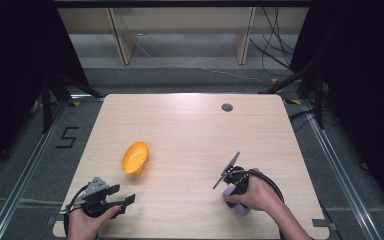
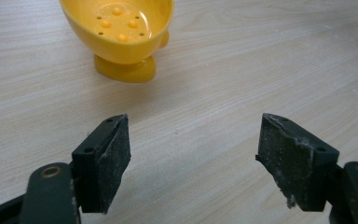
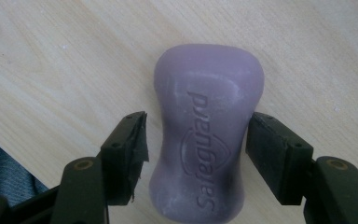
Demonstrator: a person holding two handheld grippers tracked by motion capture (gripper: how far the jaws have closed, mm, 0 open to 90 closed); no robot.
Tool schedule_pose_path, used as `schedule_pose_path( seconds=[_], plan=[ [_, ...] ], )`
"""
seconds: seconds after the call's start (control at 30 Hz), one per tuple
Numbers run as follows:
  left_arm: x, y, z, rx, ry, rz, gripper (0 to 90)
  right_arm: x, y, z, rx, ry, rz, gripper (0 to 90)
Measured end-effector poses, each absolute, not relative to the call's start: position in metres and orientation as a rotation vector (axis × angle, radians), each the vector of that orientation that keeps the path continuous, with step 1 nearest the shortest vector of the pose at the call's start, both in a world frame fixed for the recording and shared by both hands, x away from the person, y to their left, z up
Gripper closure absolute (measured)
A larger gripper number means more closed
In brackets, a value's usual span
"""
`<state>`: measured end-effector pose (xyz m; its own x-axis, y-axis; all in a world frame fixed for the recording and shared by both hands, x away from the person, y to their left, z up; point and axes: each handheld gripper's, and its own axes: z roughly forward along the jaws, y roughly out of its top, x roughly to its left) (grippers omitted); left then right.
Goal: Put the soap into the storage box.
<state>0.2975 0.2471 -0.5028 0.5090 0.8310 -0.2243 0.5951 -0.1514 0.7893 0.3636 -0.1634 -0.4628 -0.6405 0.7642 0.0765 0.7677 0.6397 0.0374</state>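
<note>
Near the table's front right edge, your right gripper [image 3: 196,140] straddles a purple soap bar [image 3: 207,130]: matte, waisted, with rounded ends, a chalky bloom and an embossed brand mark. It lies flat on the pale wood-grain table [image 1: 190,125]. The jaws stand apart; the right pad sits at the bar's flank, while a narrow gap shows at the left, so nothing is clamped. Your left gripper [image 2: 193,154] rests wide open with frayed black pads, facing a glossy yellow plastic soap dish [image 2: 121,32] with studs and drain holes.
</note>
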Motion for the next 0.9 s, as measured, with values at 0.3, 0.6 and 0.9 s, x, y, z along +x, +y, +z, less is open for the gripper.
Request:
schedule_pose_path(
  seconds=[0.3,0.6,0.9],
  plan=[
    [0.298,0.247,-0.503,1.863,1.175,0.331,24.7,0.367,-0.164,-0.470,-1.298,-2.807,-0.048,43.9],
    [0.297,0.247,-0.503,1.862,1.174,0.334,24.8,0.365,-0.164,-0.474,-1.314,-2.793,-0.041,49.8],
    [0.297,0.247,-0.502,1.869,1.180,0.336,24.8,0.358,-0.162,-0.473,-1.279,-2.870,-0.032,50.3]
  ],
)
